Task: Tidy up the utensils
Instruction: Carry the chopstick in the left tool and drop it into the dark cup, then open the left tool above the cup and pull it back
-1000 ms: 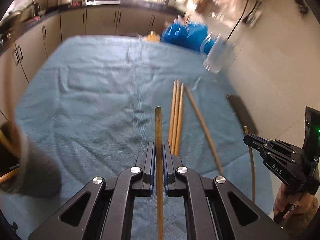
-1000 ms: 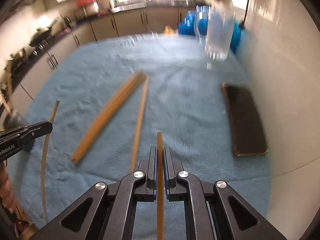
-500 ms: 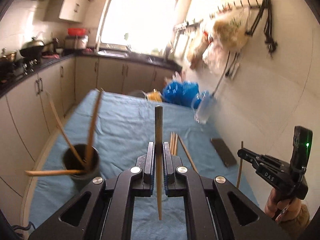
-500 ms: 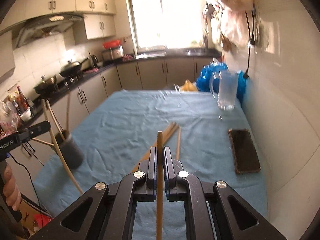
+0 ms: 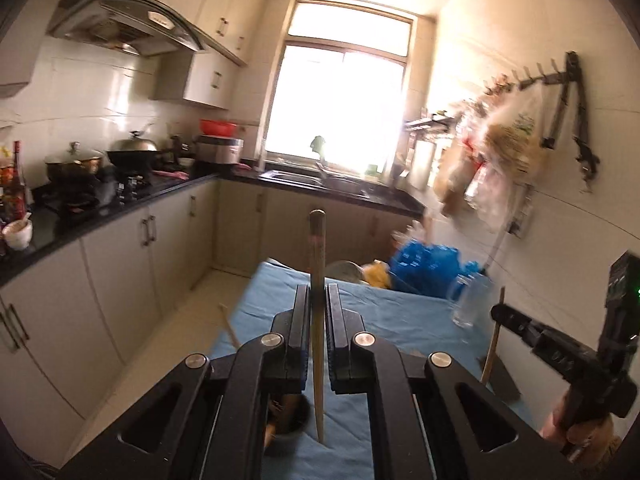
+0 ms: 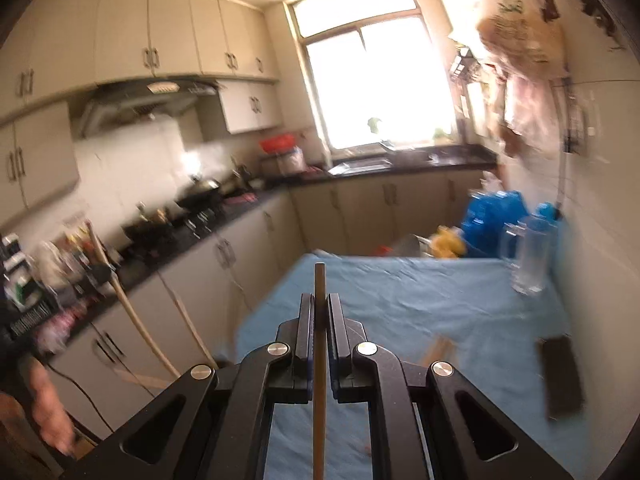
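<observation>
My left gripper (image 5: 318, 292) is shut on a wooden chopstick (image 5: 317, 248) held upright, its lower tip above the blue cloth beside a dark holder cup (image 5: 288, 420) with chopsticks in it. My right gripper (image 6: 319, 300) is shut on another wooden chopstick (image 6: 320, 280), raised above the table; it also shows in the left wrist view (image 5: 504, 314) with its chopstick (image 5: 494, 340). Loose chopsticks (image 6: 438, 350) lie on the cloth, mostly hidden behind my right gripper.
A blue cloth covers the table (image 6: 420, 292). A clear glass mug (image 6: 528, 256) and blue bags (image 6: 492, 216) stand at the far right. A dark phone (image 6: 560, 376) lies by the wall. Kitchen counters (image 5: 100, 208) run along the left.
Both grippers have tilted up and lifted, each still holding its chopstick. The views swung from the tabletop to the kitchen, and the holder cup now sits under my left gripper.
</observation>
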Tool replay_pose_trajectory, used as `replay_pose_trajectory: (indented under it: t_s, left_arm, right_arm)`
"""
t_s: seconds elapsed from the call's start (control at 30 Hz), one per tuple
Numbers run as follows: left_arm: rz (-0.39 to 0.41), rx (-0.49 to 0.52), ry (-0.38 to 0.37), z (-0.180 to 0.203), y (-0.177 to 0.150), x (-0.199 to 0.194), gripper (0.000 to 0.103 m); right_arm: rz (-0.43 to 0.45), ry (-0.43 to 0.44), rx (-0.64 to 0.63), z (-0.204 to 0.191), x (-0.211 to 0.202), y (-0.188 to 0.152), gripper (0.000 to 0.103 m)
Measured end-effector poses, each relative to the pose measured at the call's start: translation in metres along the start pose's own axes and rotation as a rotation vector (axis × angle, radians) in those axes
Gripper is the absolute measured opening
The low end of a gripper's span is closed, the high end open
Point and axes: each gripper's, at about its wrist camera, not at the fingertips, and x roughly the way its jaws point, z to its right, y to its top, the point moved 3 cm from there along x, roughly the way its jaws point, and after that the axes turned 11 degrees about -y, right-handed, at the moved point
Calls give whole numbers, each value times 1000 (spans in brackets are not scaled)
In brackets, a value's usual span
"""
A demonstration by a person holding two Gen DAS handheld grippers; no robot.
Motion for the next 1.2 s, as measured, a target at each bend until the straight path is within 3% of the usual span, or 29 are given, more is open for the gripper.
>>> replay_pose_trajectory:
  t_s: [0.27,0.43,0.67,0.83,1.07,1.13,1.2]
  left_arm:
    - [5,-15,73,-42,15,18,7]
    - [-45,-43,73,-63,12,45,6]
    - [-102,-76,69,-86,-3,69,7]
    - [-146,-102,58,-96,-14,81,7]
    - [-204,-131,54,-99,-26,90,7]
    - [-209,-140,48,-98,-26,87,12]
    - [-198,-150,44,-99,-26,79,28]
  right_arm:
    - [64,136,57,-75,53,26,6]
    - [72,107,70,-98,96,22,6]
    - [8,53,100,-95,148,4,6]
    - [-9,32,70,-90,158,-2,6]
    - [-106,56,30,-90,169,-31,8]
    - [-124,63,37,-87,170,-35,15]
    - [-131,65,47,-80,167,-38,27]
